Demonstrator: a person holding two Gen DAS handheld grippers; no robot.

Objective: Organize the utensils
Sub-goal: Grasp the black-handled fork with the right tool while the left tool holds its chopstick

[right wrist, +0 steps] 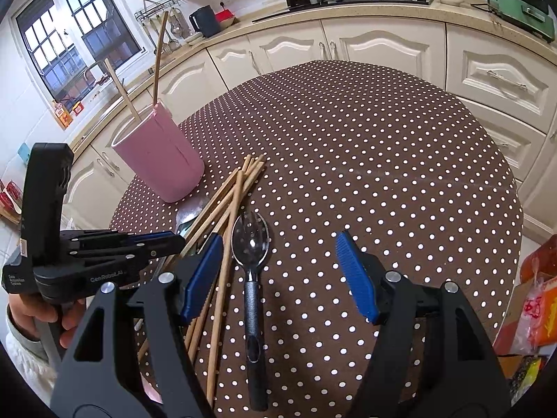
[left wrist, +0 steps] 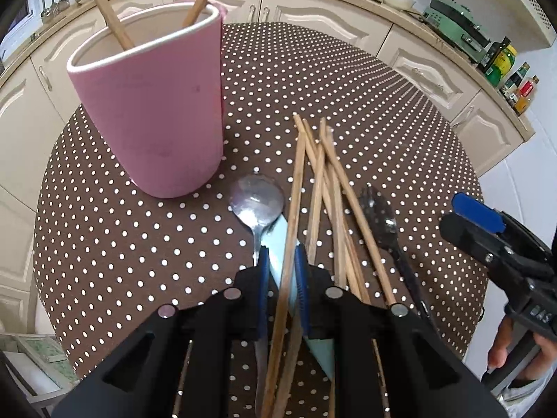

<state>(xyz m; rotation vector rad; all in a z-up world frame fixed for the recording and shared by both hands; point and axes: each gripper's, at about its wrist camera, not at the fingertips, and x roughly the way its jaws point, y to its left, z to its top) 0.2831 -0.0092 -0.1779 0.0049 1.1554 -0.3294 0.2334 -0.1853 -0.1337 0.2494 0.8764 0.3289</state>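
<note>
On the worktop (right wrist: 383,160) the holder (right wrist: 162,160) stands at the far left with two chopsticks (right wrist: 158,62) upright in it, the loose chopsticks (right wrist: 226,209) fan out beside it over a spoon (left wrist: 257,202), and the slotted spoon (right wrist: 251,244) lies to their right.

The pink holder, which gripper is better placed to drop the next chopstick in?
Left. The left gripper is already closed on a chopstick, with the pink holder just ahead. The right gripper is open and empty above the black-handled spoon.
</note>
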